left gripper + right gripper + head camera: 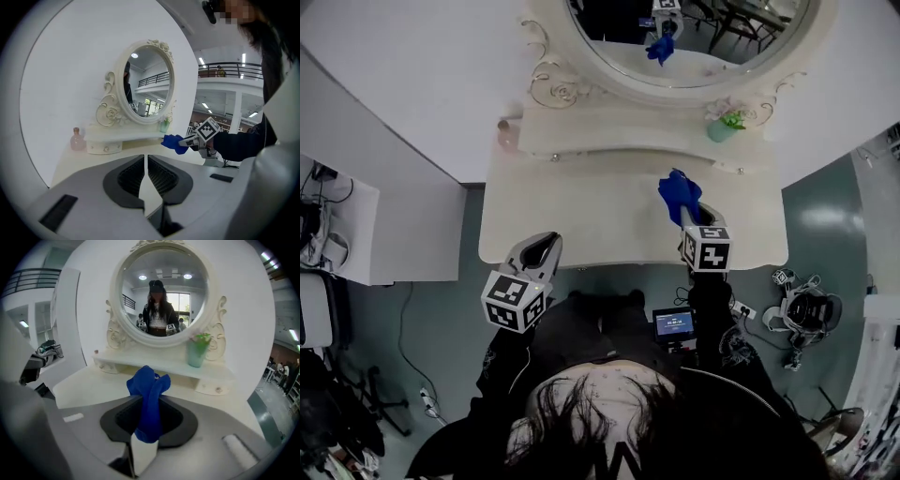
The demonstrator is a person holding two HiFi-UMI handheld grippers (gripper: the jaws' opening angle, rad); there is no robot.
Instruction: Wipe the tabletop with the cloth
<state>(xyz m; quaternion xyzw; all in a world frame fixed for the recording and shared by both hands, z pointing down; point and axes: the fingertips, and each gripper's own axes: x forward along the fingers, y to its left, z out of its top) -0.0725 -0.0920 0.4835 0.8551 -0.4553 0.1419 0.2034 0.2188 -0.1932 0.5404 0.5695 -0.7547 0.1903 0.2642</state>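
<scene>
A blue cloth [679, 194] [148, 401] is bunched up and pinched in my right gripper [685, 217], which is shut on it above the right half of the cream vanity tabletop [581, 211]. The cloth sticks up out of the jaws and hangs clear of the surface. The left gripper view shows the same cloth [174, 143] at the right. My left gripper [541, 251] hovers at the front left edge of the tabletop, shut with nothing in it; its jaws stand almost together in the left gripper view.
An oval mirror [694, 37] in an ornate frame stands at the back above a raised shelf [619, 127]. A pink bottle [507, 136] sits at the shelf's left end and a green potted plant [724, 124] at its right. Equipment and cables [802, 309] lie on the floor at right.
</scene>
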